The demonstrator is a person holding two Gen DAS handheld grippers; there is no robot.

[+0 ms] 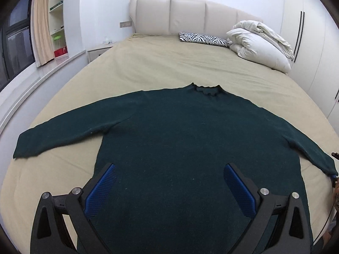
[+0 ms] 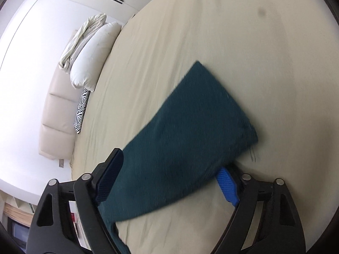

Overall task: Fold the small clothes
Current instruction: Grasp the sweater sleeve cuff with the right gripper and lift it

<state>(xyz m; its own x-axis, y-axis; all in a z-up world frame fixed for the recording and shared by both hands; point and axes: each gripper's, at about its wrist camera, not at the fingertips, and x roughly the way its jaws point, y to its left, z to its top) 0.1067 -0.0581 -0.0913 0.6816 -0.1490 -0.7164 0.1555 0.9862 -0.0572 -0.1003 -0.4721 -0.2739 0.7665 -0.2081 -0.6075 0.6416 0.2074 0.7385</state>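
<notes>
Now sweater [image 1: 180, 139] flat on bed [image 1: 159, 67]

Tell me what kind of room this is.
A bedroom, most likely in a home: a large bed with a padded headboard, a folded duvet with a pillow, and a built-in wardrobe. A dark green sweater lies spread on the bed.

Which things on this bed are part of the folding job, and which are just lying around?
Part of the job:
- dark green sweater, spread flat on the bed sheet
- its sleeve, lying between the right gripper's open jaws
- left gripper, open over the sweater's hem

Just lying about:
- white duvet
- zebra-print pillow
- nightstand
</notes>
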